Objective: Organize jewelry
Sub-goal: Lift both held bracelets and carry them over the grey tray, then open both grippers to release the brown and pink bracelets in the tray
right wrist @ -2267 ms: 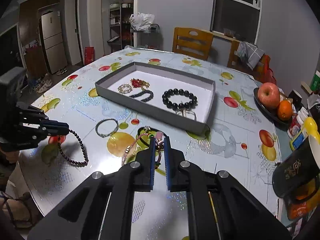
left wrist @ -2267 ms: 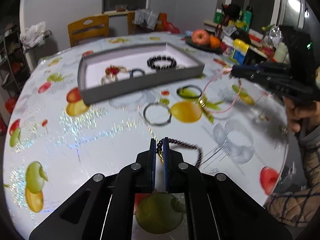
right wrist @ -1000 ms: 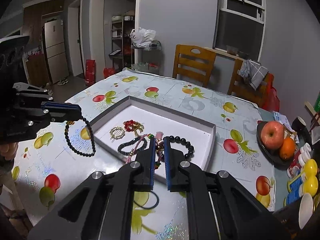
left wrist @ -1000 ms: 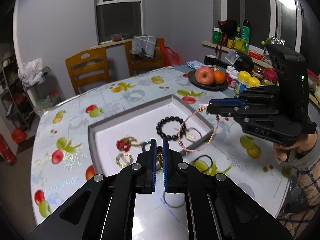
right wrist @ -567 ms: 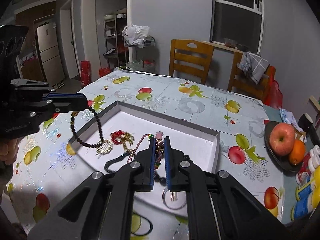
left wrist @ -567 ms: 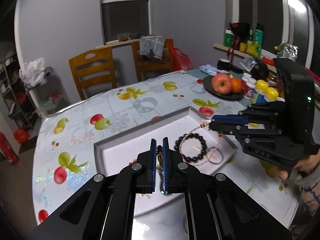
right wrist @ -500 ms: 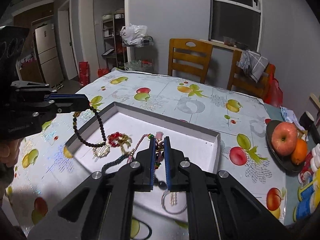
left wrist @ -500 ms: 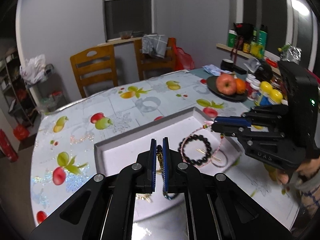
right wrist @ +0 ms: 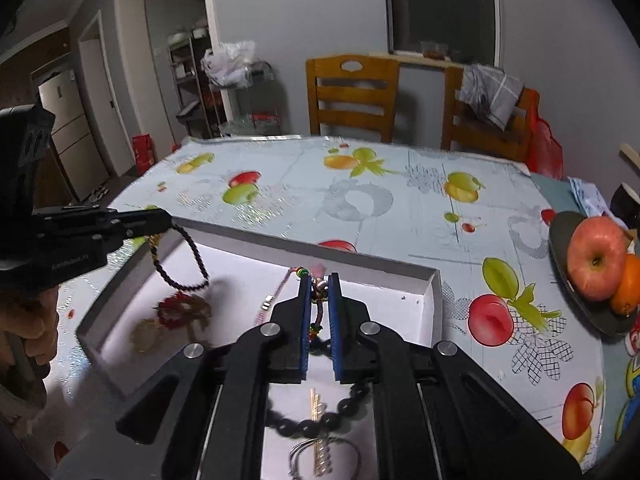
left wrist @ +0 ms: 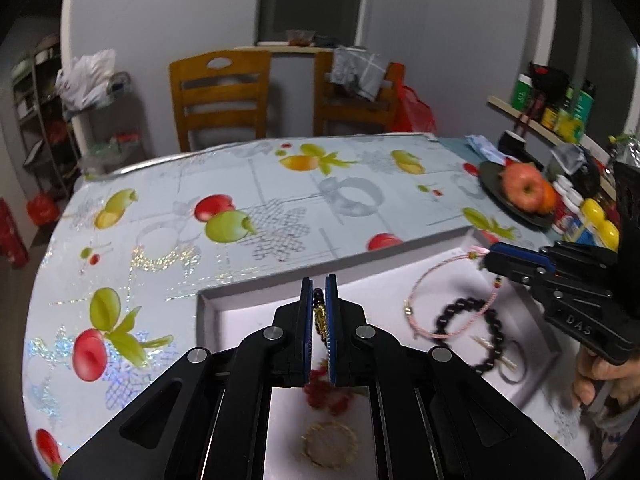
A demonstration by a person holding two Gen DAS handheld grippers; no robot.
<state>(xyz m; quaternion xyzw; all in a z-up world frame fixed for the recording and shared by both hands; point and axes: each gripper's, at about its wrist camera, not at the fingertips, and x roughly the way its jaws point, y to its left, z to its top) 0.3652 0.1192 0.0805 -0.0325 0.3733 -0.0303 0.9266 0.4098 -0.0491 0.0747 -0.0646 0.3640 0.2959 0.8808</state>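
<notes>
Two bracelets are hanging in mid-air over the shallow grey tray w/ white floor (right wrist: 434, 300). Dark purple-black small-bead bracelet w/ gold clasp (right wrist: 182, 262) is dangling below the left gripper (left wrist: 319, 308); its blue-padded fingers (left wrist: 307, 320) are clamped tight on the clasp end, loop drooping down over the tray's left part. Pink cord bracelet w/ coloured beads and a small silver tube (left wrist: 444, 304) is hanging from the right gripper (right wrist: 319, 312), whose fingers are pinching its knotted end; the loop is falling below and left of those tips, over the tray's right half.

Under the left fingers, lying on the tray floor: red beaded piece (left wrist: 326, 394) and round gold filigree ring-shaped piece (left wrist: 330, 444), both blurred. Under the right fingers: chunky black round-bead bracelet (left wrist: 472, 334), and just beside it a thin silver wire bangle w/ small gold bars (right wrist: 324, 456).

Tray is sitting on a round table w/ pale fruit-print cloth (right wrist: 360, 188). Well right of the right fingers, a dark plate (right wrist: 576, 292) is carrying a red apple (right wrist: 594, 258) and an orange (right wrist: 628, 286). Beyond the table, wooden chairs (right wrist: 352, 96) are standing against a grey wall.
</notes>
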